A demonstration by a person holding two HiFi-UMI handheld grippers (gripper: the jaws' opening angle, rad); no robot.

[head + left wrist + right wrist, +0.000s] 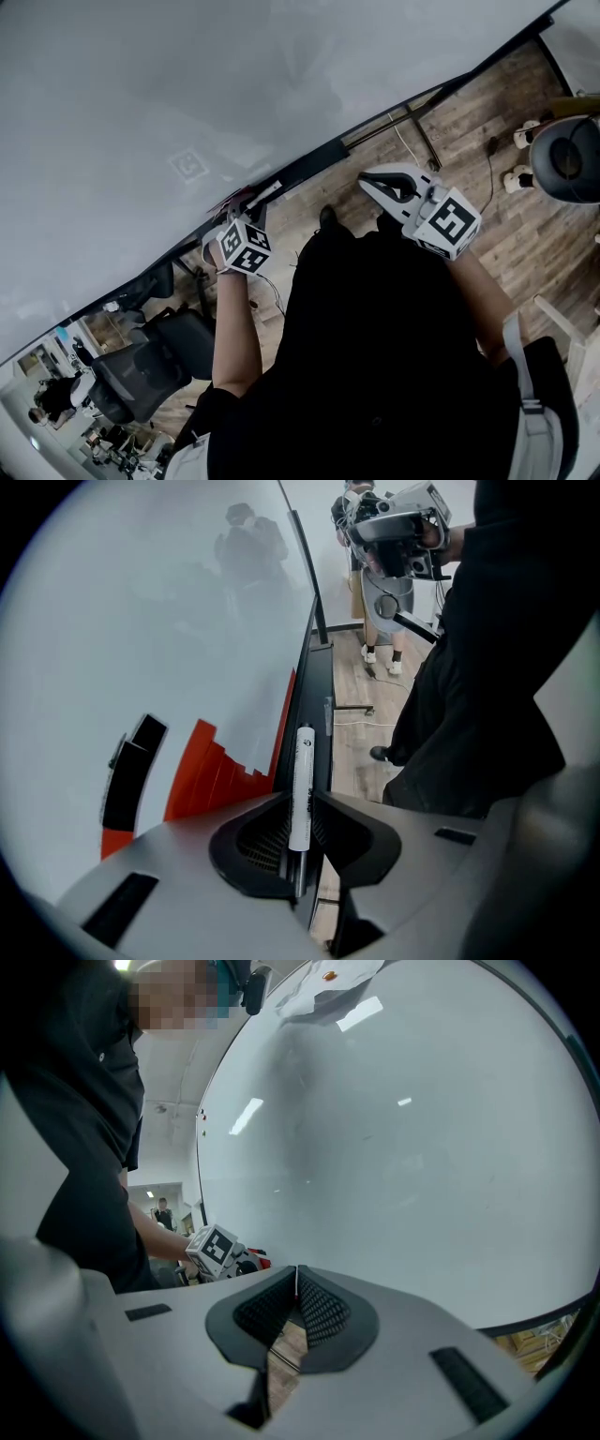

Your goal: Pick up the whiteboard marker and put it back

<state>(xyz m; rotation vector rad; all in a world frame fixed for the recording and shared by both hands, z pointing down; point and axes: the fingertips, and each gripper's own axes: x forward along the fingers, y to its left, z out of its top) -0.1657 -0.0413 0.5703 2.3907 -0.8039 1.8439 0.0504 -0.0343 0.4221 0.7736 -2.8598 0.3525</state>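
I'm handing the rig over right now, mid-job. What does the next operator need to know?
Left gripper: jaws closed on the white cylindrical whiteboard marker.
Right gripper: shut, empty, held off to the side in front of the board.
Marker: lined up along the black tray at the foot of the white whiteboard. I can't tell whether it has left the tray.
Done: grip taken.
Left: lift the marker, set it back on the tray, release.

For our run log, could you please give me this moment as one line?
left gripper: shut on whiteboard marker, at tray | right gripper: shut, empty, away from whiteboard
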